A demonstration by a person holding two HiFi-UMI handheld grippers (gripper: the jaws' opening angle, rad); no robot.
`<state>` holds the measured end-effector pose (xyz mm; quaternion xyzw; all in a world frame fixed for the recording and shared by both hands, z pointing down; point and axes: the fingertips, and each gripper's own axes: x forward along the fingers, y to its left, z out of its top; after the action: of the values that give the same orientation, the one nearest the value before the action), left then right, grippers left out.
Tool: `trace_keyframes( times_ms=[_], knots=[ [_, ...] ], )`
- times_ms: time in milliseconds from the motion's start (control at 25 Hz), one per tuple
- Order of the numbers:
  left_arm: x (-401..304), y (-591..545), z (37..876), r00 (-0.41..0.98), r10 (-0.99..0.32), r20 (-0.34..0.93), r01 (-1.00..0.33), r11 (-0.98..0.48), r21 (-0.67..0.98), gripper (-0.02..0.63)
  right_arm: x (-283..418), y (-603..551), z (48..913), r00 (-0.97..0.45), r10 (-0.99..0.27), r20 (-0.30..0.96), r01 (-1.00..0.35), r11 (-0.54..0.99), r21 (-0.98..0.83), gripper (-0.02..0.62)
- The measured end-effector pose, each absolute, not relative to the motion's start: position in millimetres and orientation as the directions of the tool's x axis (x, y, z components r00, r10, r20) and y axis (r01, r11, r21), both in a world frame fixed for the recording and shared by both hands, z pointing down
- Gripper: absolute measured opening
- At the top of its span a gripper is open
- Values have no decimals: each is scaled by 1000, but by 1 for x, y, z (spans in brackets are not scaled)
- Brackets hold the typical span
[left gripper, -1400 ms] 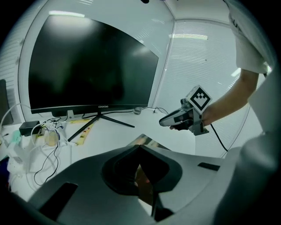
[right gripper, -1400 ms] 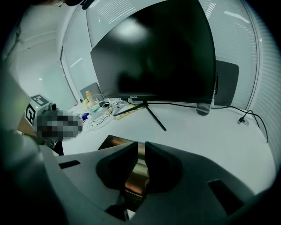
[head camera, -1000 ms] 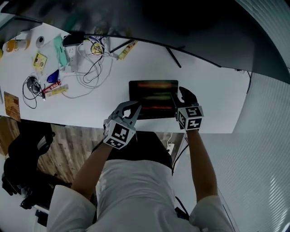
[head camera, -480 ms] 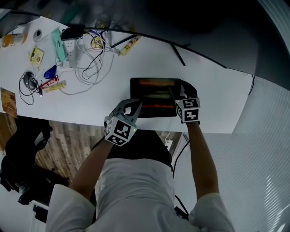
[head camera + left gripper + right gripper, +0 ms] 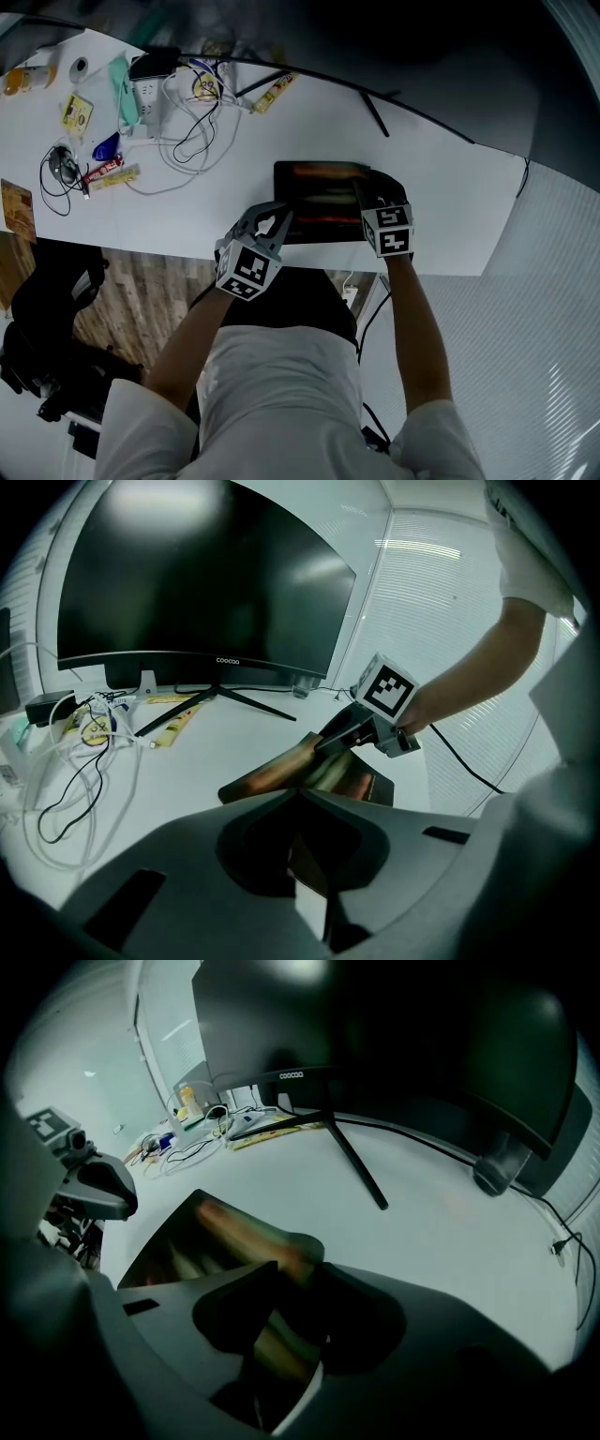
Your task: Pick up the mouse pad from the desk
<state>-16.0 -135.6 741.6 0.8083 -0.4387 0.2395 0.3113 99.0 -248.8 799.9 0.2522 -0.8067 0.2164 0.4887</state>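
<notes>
Mouse pad (image 5: 281,771): thin, light, floppy; bends where lifted, in front of the monitor (image 5: 187,583).
Left gripper (image 5: 300,793): pinches its corner.
Right gripper (image 5: 324,746): jaws closing on its edge.
Hold: opposite edges, likely.

At the near edge of the white flat desk (image 5: 450,197), right of middle, lies the dark rectangular mouse pad (image 5: 319,199). The black thin-legged monitor stand (image 5: 375,117) is behind it. The white plastic power strip (image 5: 148,94) and tangled white cables (image 5: 187,145) sit far left, with small flat packets (image 5: 114,176) before them.
</notes>
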Motion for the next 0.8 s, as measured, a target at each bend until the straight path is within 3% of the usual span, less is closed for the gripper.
trace_keyframes(
  times_ms=[240,800],
  knots=[
    [-22,-137,740,502,-565,655,-858,-420,295,17,92,-239,799,-386,-201,900,-629,771,-97,80],
    [-37,-137,720,527,-575,626,-841,-459,286,17,91,-228,769,-448,-190,874,-657,732,-178,54]
  ],
)
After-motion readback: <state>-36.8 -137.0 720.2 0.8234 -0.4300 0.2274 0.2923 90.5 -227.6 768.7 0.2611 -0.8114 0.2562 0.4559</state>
